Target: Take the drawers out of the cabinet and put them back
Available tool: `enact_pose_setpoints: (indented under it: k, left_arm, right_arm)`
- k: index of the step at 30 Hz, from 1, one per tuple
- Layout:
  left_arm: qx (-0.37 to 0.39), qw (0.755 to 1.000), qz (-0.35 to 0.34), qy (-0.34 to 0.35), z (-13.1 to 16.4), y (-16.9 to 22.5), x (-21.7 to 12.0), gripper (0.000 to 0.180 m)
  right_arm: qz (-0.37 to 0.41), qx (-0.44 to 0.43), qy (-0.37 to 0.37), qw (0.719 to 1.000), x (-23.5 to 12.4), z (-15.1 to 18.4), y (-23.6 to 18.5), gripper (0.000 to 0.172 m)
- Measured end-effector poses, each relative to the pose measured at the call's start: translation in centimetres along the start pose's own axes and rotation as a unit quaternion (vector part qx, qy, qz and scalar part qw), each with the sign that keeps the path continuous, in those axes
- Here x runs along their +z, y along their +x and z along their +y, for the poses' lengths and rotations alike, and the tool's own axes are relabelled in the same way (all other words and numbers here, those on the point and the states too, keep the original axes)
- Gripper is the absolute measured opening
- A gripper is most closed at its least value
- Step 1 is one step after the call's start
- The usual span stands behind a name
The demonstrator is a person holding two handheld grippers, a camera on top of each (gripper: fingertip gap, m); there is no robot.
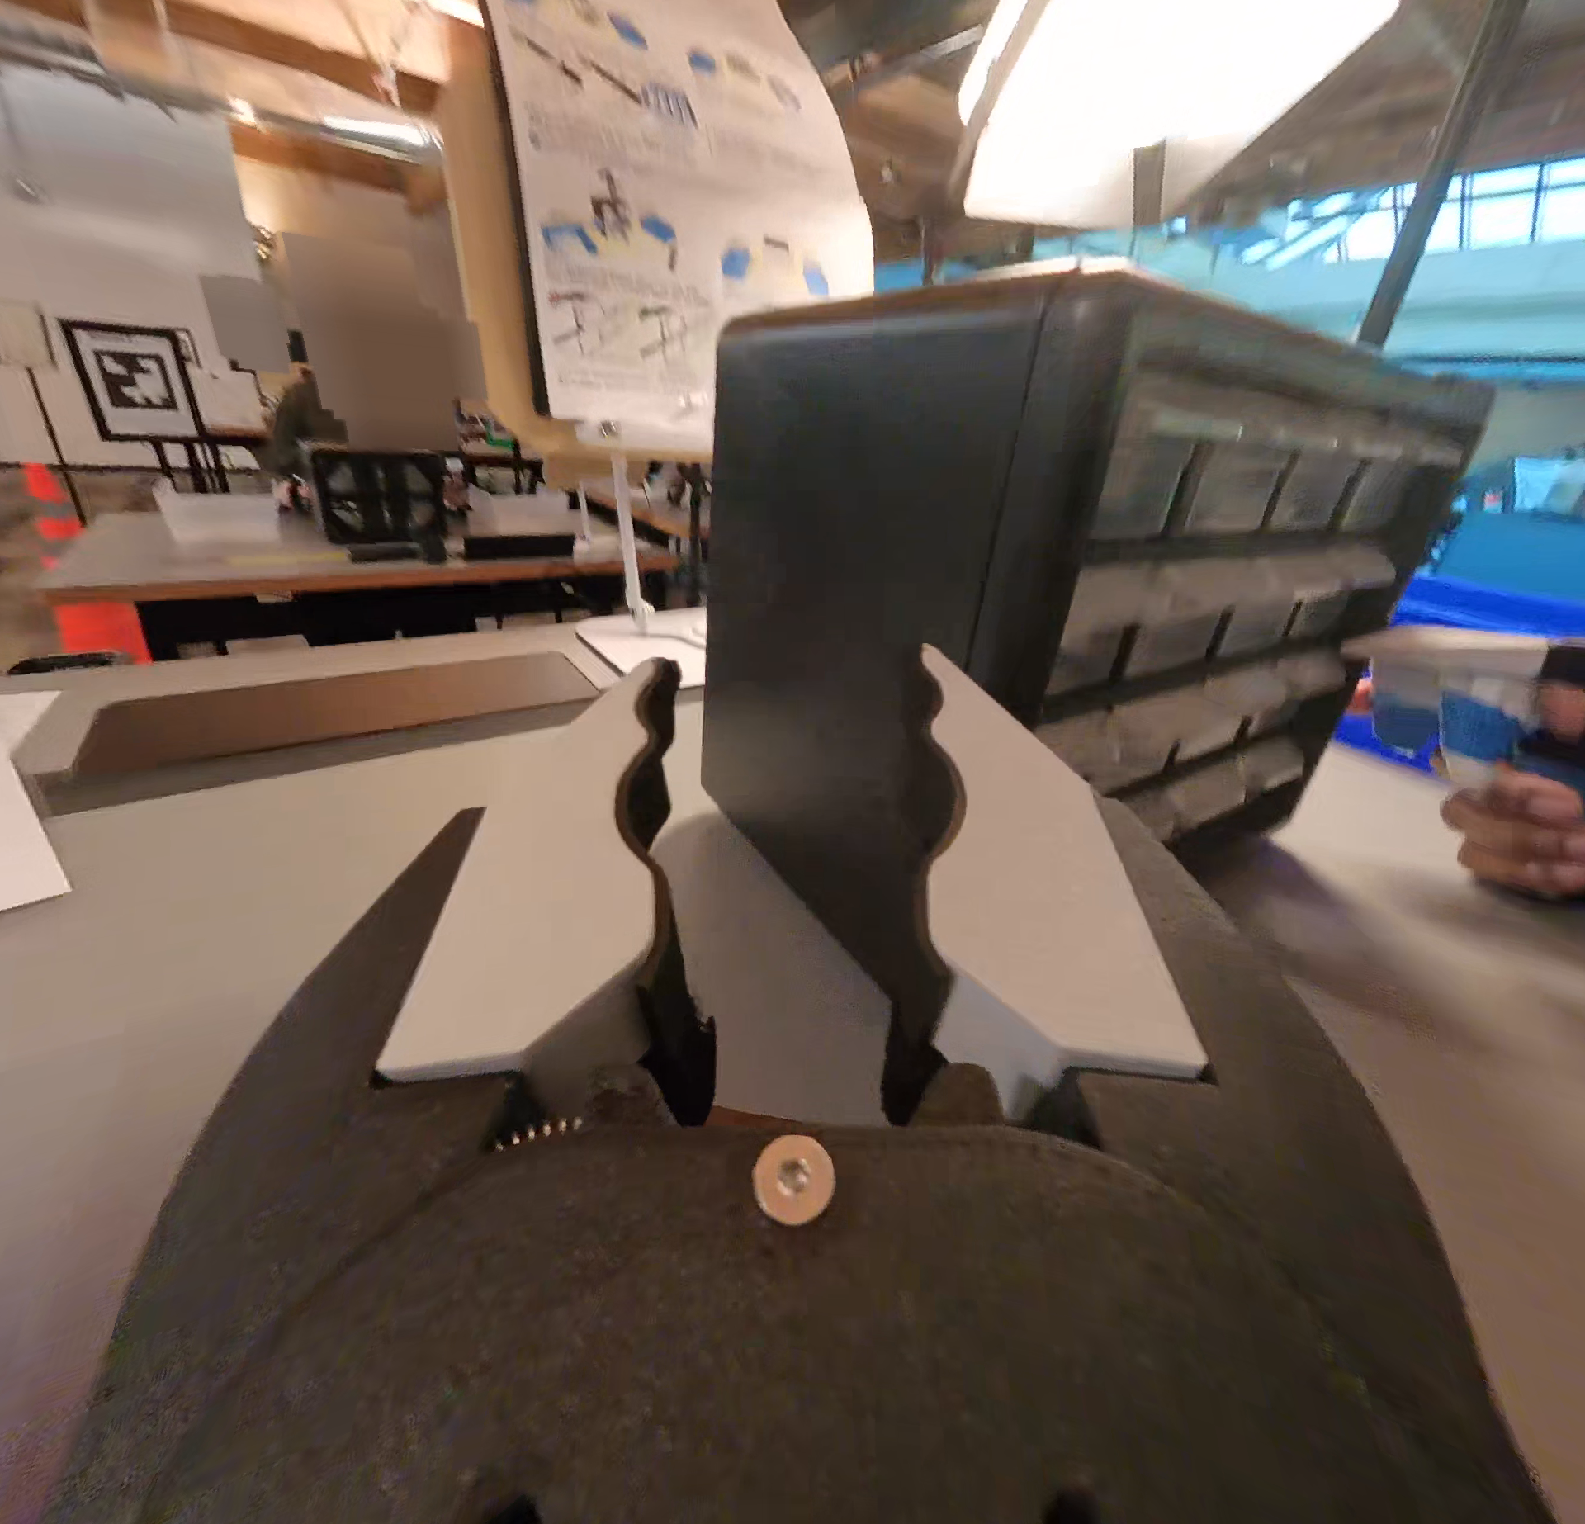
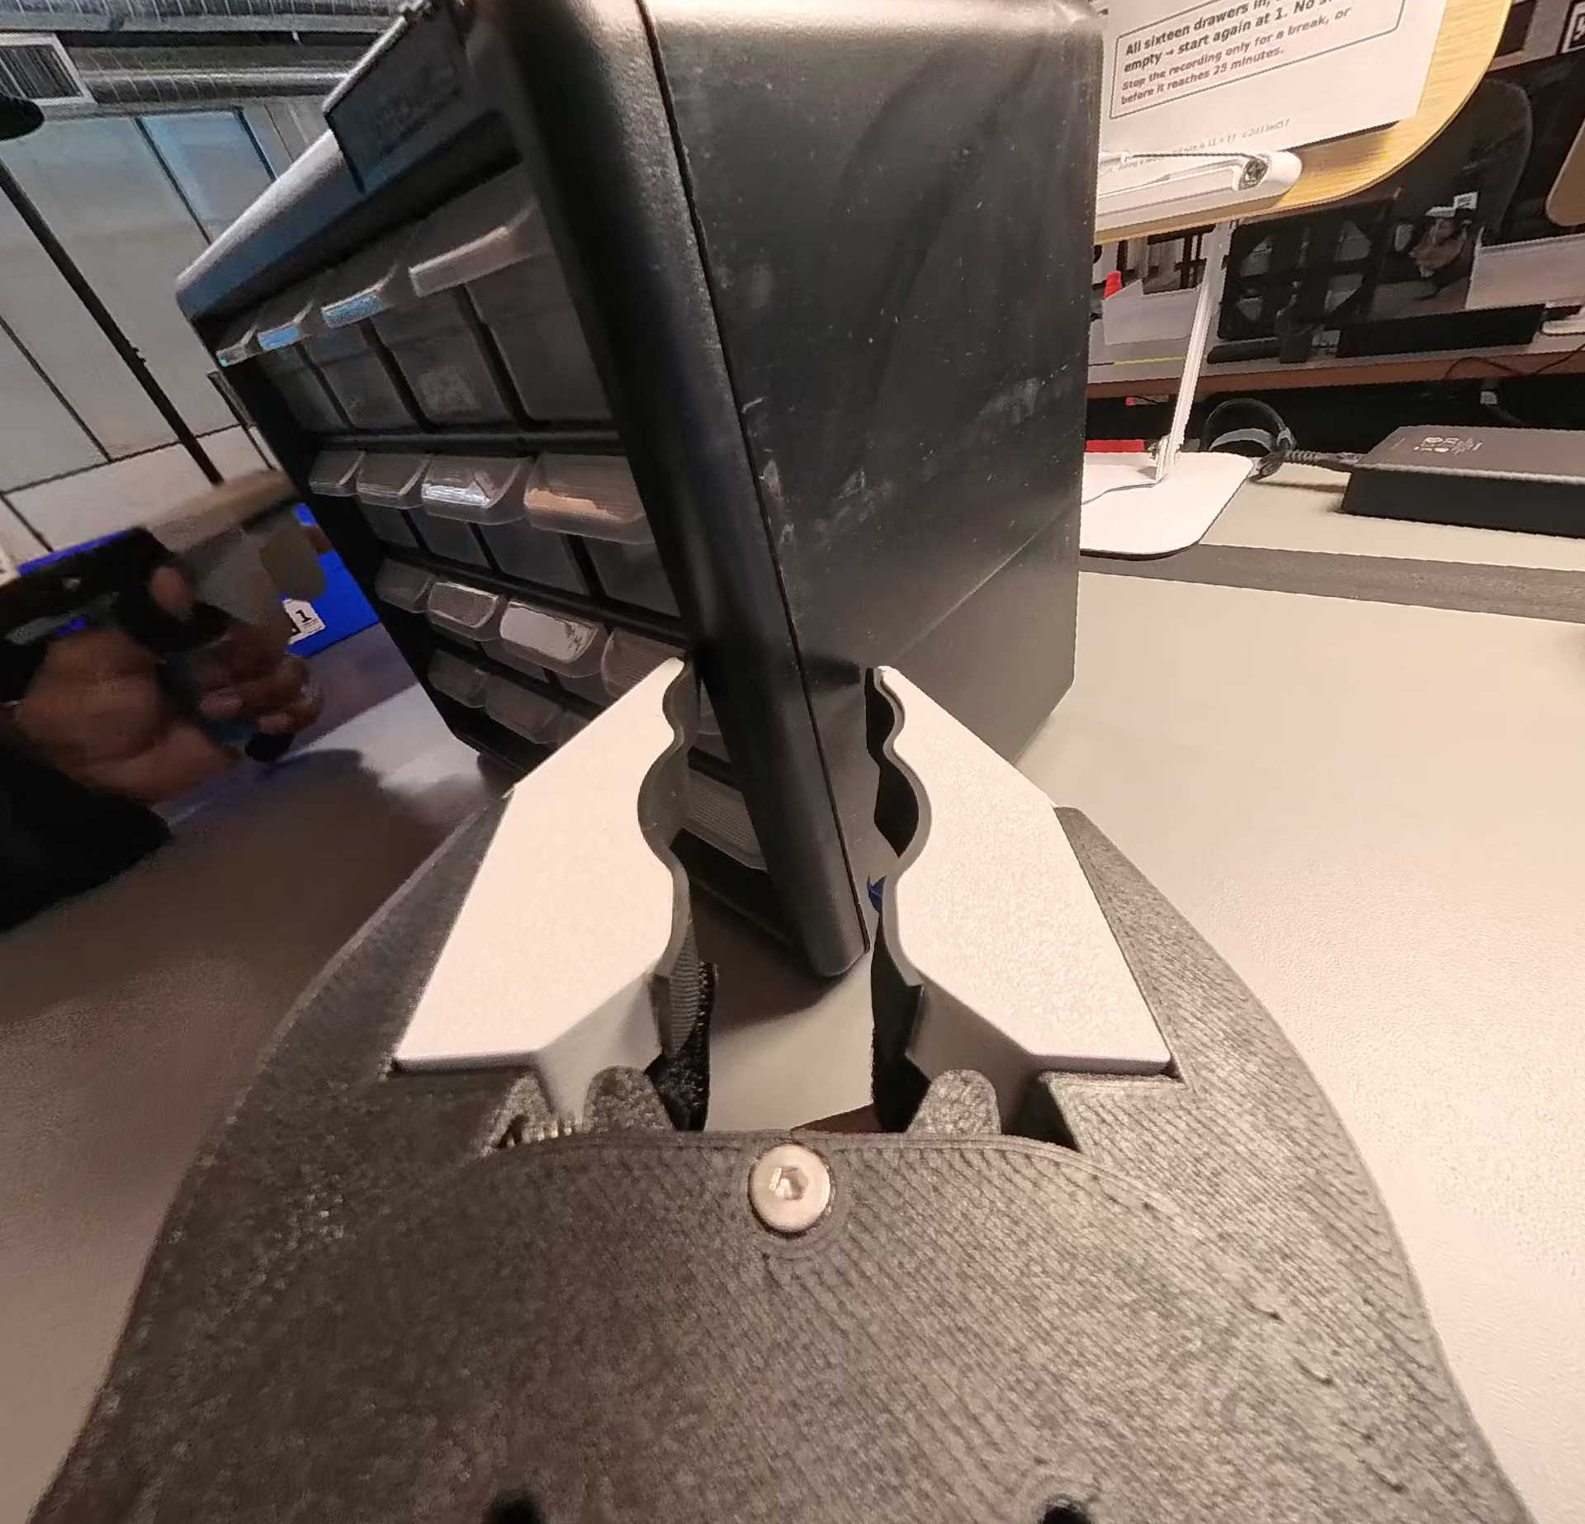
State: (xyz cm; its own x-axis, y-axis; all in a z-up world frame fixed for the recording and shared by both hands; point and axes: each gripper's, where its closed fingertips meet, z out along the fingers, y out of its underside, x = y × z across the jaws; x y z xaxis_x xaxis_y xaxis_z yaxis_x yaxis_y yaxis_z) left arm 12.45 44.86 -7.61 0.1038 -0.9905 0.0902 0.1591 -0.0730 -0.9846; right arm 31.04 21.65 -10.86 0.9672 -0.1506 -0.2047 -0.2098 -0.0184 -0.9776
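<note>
Cabinet point(image 2: 858, 351) on grey table point(image 2: 1286, 797), black, hard plastic, tipped up on one edge. We think light but bulky, smooth sides slippery, small clear drawers point(image 2: 480, 488) may slide out. Best hold: corner edges.

Right gripper point(image 2: 776, 676) straddles near corner edge; whether pads press, we cannot tell.

Left gripper point(image 1: 798, 668) fingers spread, cabinet side between them, gap at left finger point(image 1: 600, 762).
</note>
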Motion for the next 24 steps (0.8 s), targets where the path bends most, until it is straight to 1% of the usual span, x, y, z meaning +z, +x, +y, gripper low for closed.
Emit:
enact_pose_setpoints:
  k: [3, 6, 11, 19, 24]
  left_arm:
    - [0.002, 1.000, 0.012, -0.018, 1.0, 0.4, 0.0, 0.053]
    - [-0.004, 0.998, 0.044, -0.039, 1.6, 1.5, 0.1, 0.054]
    - [0.026, 0.995, 0.075, -0.057, 2.3, 3.0, 0.2, 0.054]
    - [0.019, 0.994, 0.091, -0.062, 2.5, 3.4, 0.3, 0.054]
    - [0.034, 0.992, 0.098, -0.073, 2.9, 3.9, 0.4, 0.055]
  right_arm:
    - [0.000, -0.002, -0.001, 1.000, 0.1, 0.0, 0.0, 0.041]
    - [0.001, -0.004, -0.002, 1.000, 0.1, 0.0, 0.0, 0.041]
    - [0.006, -0.016, -0.003, 1.000, 0.1, 0.1, -0.1, 0.041]
    - [0.007, -0.022, -0.006, 1.000, 0.1, 0.1, 0.0, 0.041]
    - [0.006, -0.023, -0.007, 1.000, 0.1, 0.1, -0.1, 0.041]
